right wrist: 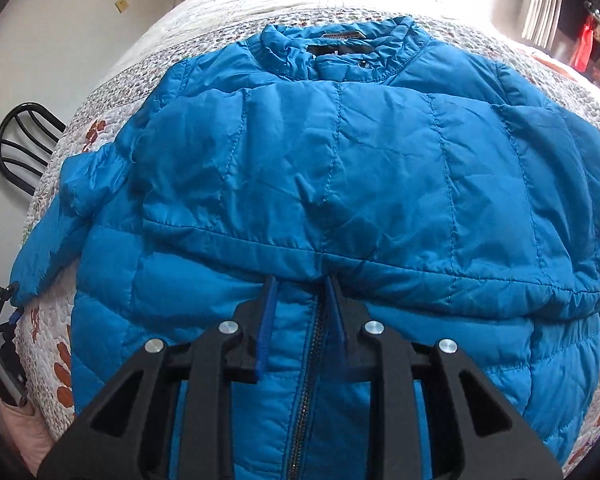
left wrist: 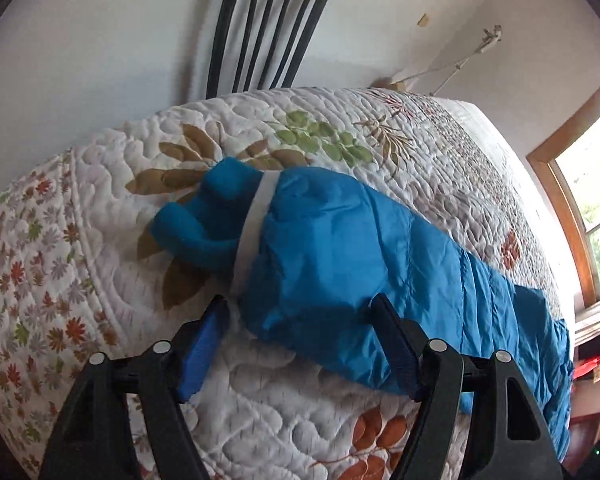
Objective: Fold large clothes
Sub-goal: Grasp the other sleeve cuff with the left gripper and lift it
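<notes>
On the quilted floral bedspread (right wrist: 112, 92): blue puffer jacket (right wrist: 340, 152) lying flat, collar (right wrist: 340, 44) at far side, zipper (right wrist: 312, 360) running toward right-wrist cam. A quilted panel w/ a hemmed edge lies across the chest, over the zipper's upper part (looks like a sleeve or side already folded in; can't say which).

Right gripper (right wrist: 300, 284): jaws partly open, tips straddling the zipper line just at the hem of that folded panel. Nothing pinched between them that I can see, though pads sit close to the fabric.

Left gripper (left wrist: 300, 308): jaws wide open, low over the end of the other sleeve (left wrist: 340, 248), near its knit cuff (left wrist: 204, 220) w/ white band. One finger beside the white band, other resting against the sleeve fabric. Not gripping.

Step in hand, as I judge it: take this sleeve and fold it across the body.

Doing it well:
- Pinch sleeve just behind the cuff, both layers, not the slippery shell alone.
- Lift only enough to clear the quilt; nylon slides, so dragging would skew the body.
- Right gripper probably best kept pressing down at the centre as an anchor.
- Lay sleeve square to the zipper, cuff inside the outline.

Black chair back (left wrist: 268, 28) behind bed, well apart.
</notes>
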Motion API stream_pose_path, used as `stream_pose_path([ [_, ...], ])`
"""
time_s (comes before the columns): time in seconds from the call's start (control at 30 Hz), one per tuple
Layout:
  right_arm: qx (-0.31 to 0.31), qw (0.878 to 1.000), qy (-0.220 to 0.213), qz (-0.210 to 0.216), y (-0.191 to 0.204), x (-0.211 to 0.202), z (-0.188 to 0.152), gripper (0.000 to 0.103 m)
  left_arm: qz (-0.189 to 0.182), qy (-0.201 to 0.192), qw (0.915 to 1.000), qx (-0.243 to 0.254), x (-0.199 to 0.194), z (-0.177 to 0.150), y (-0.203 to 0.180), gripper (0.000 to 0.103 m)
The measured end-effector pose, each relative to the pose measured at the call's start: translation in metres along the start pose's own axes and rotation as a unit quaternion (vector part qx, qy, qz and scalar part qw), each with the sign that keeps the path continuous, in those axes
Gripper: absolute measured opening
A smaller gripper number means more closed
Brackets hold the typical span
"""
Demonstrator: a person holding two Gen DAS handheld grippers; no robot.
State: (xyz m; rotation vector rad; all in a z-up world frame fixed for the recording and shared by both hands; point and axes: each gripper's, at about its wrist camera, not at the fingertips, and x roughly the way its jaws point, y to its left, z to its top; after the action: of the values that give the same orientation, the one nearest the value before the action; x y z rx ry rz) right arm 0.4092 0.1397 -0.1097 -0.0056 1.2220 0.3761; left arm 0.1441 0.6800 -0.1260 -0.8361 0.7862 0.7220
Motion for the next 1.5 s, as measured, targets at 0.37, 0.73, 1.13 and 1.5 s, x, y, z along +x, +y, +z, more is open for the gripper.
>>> stream_pose_path([
  [0.37, -0.009, 1.0, 0.0, 0.001, -0.001, 0.006, 0.0, 0.025, 0.039, -0.041, 0.9983, 0.016, 0.001, 0.001, -0.023, 0.021],
  [0.73, 0.012, 0.999, 0.01, 0.049, -0.013, -0.003, 0.002, 0.028, 0.013, -0.134, 0.9851, 0.107, -0.071, -0.018, -0.093, 0.017],
  [1.13, 0.015, 0.998, -0.013, 0.063, -0.022, -0.027, 0.004, 0.028, -0.079, -0.116, 0.9621, 0.233, -0.093, -0.077, -0.207, 0.016],
  [1.5, 0.042, 0.997, 0.006, 0.061, -0.043, -0.008, 0.008, 0.026, -0.123, -0.065, 0.9299, 0.34, -0.073, -0.169, -0.305, 0.016],
])
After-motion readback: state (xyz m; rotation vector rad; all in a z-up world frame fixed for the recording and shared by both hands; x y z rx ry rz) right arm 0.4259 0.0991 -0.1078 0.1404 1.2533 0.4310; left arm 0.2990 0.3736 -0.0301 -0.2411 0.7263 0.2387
